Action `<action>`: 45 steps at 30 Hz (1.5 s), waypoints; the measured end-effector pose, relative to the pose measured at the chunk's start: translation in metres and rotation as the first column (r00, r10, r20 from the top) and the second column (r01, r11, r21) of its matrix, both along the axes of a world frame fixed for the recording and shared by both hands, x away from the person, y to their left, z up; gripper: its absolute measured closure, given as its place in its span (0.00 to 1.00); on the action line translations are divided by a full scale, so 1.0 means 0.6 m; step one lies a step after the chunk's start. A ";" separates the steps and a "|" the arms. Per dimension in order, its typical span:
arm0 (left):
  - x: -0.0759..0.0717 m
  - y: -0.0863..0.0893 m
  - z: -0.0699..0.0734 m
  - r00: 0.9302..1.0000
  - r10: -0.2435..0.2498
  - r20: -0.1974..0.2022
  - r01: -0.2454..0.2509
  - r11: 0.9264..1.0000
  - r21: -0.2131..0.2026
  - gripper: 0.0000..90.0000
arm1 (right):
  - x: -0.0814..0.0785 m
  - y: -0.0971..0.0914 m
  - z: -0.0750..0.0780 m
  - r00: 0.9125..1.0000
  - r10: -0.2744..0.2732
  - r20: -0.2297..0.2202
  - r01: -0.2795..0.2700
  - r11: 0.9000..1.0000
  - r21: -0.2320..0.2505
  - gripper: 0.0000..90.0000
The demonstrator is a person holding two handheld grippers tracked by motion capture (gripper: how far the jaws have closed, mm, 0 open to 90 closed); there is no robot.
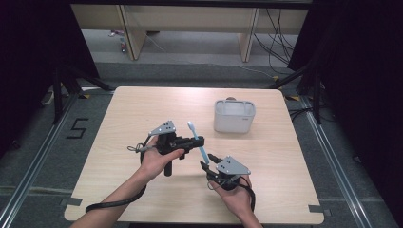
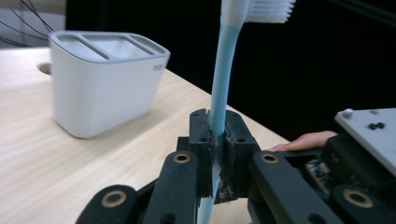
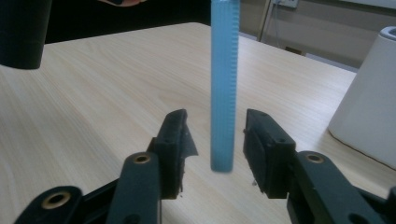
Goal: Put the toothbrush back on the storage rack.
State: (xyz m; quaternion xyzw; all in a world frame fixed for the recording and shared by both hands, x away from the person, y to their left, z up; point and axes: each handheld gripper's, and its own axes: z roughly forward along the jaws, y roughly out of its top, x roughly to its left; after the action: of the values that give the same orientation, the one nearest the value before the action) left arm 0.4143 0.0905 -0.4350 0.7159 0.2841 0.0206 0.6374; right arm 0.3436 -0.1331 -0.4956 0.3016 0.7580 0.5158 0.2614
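Item: blue toothbrush (image 2: 223, 79), held upright above the table (image 1: 142, 109), bristles on top, seemingly mid hand-over.

Grip: your left gripper (image 2: 217, 154) pinches the handle mid-shaft, pads tight on both sides.

Release: your right gripper (image 3: 217, 151) stands spread; the handle's lower end hangs between its pads, touching neither.

Destination, likely: white holder (image 1: 234, 115), at about one o'clock from the brush, well apart.

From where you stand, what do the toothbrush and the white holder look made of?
Toothbrush: probably plastic, a smooth light-blue handle ribbed near its end, with white bristles. Holder: likely matte white plastic or ceramic, with an even dull surface and rounded corners; the look leaves it open.
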 end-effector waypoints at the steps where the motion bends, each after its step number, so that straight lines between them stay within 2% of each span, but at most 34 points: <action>1: -0.001 0.001 0.001 1.000 0.005 0.004 -0.005 1.000 0.006 0.93 | 0.000 -0.002 0.001 1.000 -0.002 -0.003 0.002 1.000 -0.002 0.63; 9: -0.010 0.009 0.018 0.993 0.068 0.097 -0.077 0.993 0.089 0.93 | -0.001 -0.011 0.005 1.000 -0.010 -0.004 0.010 1.000 0.001 0.62; 10: -0.011 0.010 0.020 0.992 0.072 0.105 -0.082 0.992 0.093 0.93 | -0.001 -0.013 0.006 1.000 -0.007 -0.007 0.007 1.000 0.001 0.62; 11: -0.011 0.011 0.021 0.991 0.074 0.112 -0.085 0.991 0.099 0.93 | 0.000 -0.012 0.004 1.000 0.001 0.000 -0.001 1.000 0.022 0.61; 12: -0.011 0.011 0.023 0.990 0.078 0.120 -0.091 0.990 0.106 0.93 | -0.002 -0.015 0.007 1.000 -0.010 -0.006 0.010 1.000 0.004 0.61; 13: -0.012 0.011 0.024 0.987 0.086 0.136 -0.102 0.988 0.117 0.93 | -0.003 -0.015 0.007 1.000 -0.018 -0.006 0.018 1.000 0.014 0.61; 15: -0.013 0.011 0.025 0.985 0.088 0.148 -0.107 0.986 0.130 0.93 | -0.006 -0.018 0.010 0.999 -0.014 -0.037 0.015 1.000 0.023 0.61; 16: -0.013 0.011 0.024 0.984 0.086 0.153 -0.106 0.987 0.124 0.93 | -0.006 -0.019 0.011 0.999 -0.019 -0.028 0.020 0.999 0.034 0.61; 17: -0.012 0.010 0.023 0.984 0.084 0.156 -0.102 0.988 0.114 0.93 | -0.005 -0.022 0.013 1.000 -0.019 -0.010 0.019 0.999 0.035 0.61; 18: -0.013 0.011 0.023 0.984 0.091 0.155 -0.111 0.986 0.128 0.93 | -0.005 -0.023 0.016 1.000 -0.020 -0.007 0.020 0.999 0.037 0.62; 20: -0.014 0.011 0.022 0.983 0.094 0.159 -0.115 0.985 0.126 0.93 | -0.005 -0.025 0.018 1.000 -0.019 -0.009 0.019 0.999 0.034 0.62; 22: -0.014 0.011 0.022 0.983 0.095 0.158 -0.115 0.986 0.122 0.93 | -0.008 -0.024 0.019 0.999 -0.029 -0.031 0.030 0.998 0.050 0.62; 23: -0.014 0.011 0.022 0.983 0.096 0.159 -0.116 0.986 0.122 0.93 | -0.007 -0.024 0.019 1.000 -0.026 -0.016 0.027 0.998 0.049 0.63; 24: -0.014 0.011 0.021 0.982 0.096 0.161 -0.117 0.985 0.127 0.93 | -0.008 -0.024 0.020 0.999 -0.028 -0.025 0.029 0.998 0.052 0.63; 26: -0.015 0.009 0.021 0.982 0.098 0.159 -0.118 0.985 0.126 0.93 | -0.007 -0.023 0.021 1.000 -0.024 -0.007 0.024 0.997 0.070 0.64; 27: -0.015 0.009 0.021 0.982 0.095 0.163 -0.117 0.984 0.135 0.93 | -0.009 -0.023 0.023 0.999 -0.022 -0.027 0.024 0.998 0.066 0.65; 29: -0.015 0.008 0.020 0.982 0.094 0.164 -0.116 0.984 0.136 0.93 | -0.008 -0.022 0.027 1.000 -0.024 -0.019 0.025 0.997 0.068 0.66; 30: -0.016 0.006 0.020 0.982 0.094 0.163 -0.117 0.984 0.134 0.93 | -0.008 -0.020 0.027 0.999 -0.020 -0.028 0.022 0.996 0.084 0.66; 31: -0.016 0.005 0.020 0.982 0.092 0.167 -0.116 0.984 0.139 0.93 | -0.007 -0.019 0.030 1.000 -0.021 -0.004 0.022 0.997 0.069 0.66; 32: -0.016 0.004 0.020 0.981 0.090 0.171 -0.116 0.983 0.144 0.93 | -0.007 -0.019 0.030 1.000 -0.021 -0.004 0.022 0.997 0.069 0.66; 33: -0.017 0.003 0.019 0.981 0.090 0.171 -0.116 0.982 0.147 0.93 | -0.008 -0.018 0.032 1.000 -0.013 -0.014 0.014 0.997 0.077 0.66; 35: -0.017 0.001 0.018 0.981 0.090 0.174 -0.116 0.982 0.149 0.93 | -0.008 -0.018 0.037 1.000 -0.013 -0.002 0.013 0.996 0.088 0.67; 36: -0.017 -0.001 0.017 0.980 0.090 0.177 -0.117 0.981 0.153 0.93 | -0.011 -0.019 0.041 1.000 -0.023 -0.017 0.025 0.996 0.088 0.67; 38: -0.018 -0.003 0.017 0.981 0.088 0.174 -0.116 0.981 0.153 0.93 | -0.011 -0.019 0.050 1.000 -0.026 0.001 0.026 0.993 0.114 0.70; 42: -0.020 -0.007 0.016 0.979 0.085 0.184 -0.116 0.980 0.162 0.93 | -0.015 -0.022 0.062 0.999 -0.039 0.004 0.038 0.991 0.130 0.74; 45: -0.021 -0.011 0.015 0.979 0.080 0.188 -0.113 0.979 0.171 0.93 | -0.018 -0.023 0.075 0.999 -0.045 0.019 0.041 0.985 0.168 0.77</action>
State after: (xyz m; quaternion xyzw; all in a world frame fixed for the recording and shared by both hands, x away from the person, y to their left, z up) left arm 0.4015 0.0841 -0.4262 0.7512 0.2566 0.1419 0.5913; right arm 0.3325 -0.1468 -0.4507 0.3330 0.7023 0.5755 0.2545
